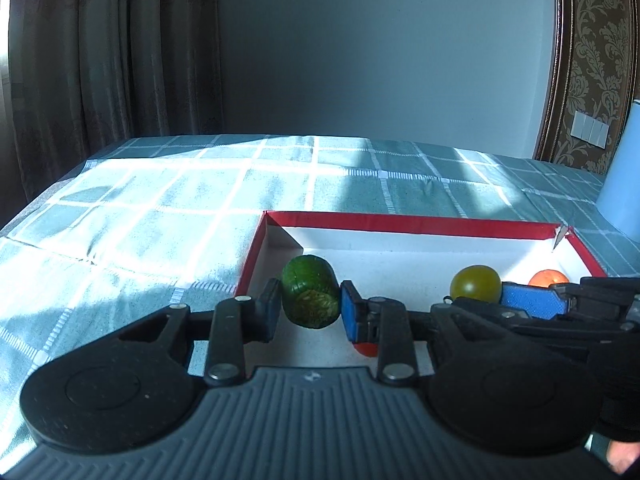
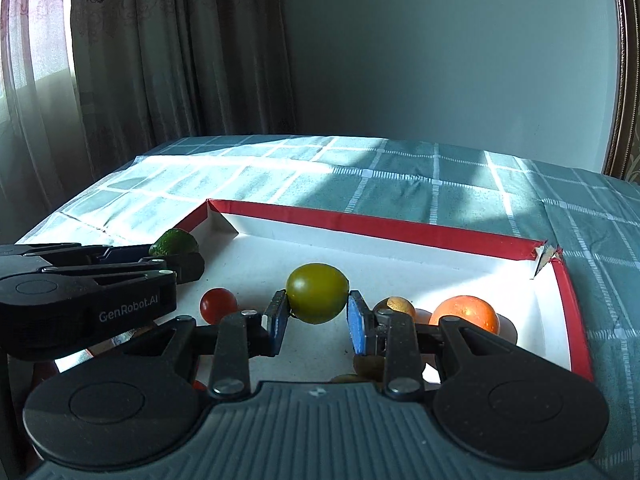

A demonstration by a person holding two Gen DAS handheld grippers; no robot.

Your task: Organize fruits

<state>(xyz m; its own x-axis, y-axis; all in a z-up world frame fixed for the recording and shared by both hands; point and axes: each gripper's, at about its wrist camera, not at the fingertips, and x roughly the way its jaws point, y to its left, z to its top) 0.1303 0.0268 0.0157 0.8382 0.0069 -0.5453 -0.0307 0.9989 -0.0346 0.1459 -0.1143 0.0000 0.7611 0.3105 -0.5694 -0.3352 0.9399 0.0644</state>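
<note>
Green fruit: a dark, rough-skinned green fruit sits between the pads of the left gripper, held above the left end of the box; the cut or stem end faces the camera.
Yellow-green fruit: a smooth round yellow-green fruit is clamped by the right gripper over the middle of the box.
Left tongs: clenched on the green fruit, both pads touching its sides.
Right tongs: clenched on the yellow-green fruit, gripping at its lower half.
Box: a shallow white box with a red rim lies on the checked tablecloth; its far right corner is torn.
Fruit already inside: a small red tomato, an orange fruit and a brownish one half hidden behind the right pad.
Risk, slip: the round yellow-green fruit is smooth and held low, so I judge it could squirt upward out of the pads if squeezed harder.
Risk, rolling: a drop from this height would likely send either fruit rolling into the others or over the low rim.
Risk, collision: the two grippers are near each other, so a sideways move could knock them together.
Risk, bruising: a hard squeeze may dent soft fruit.
</note>
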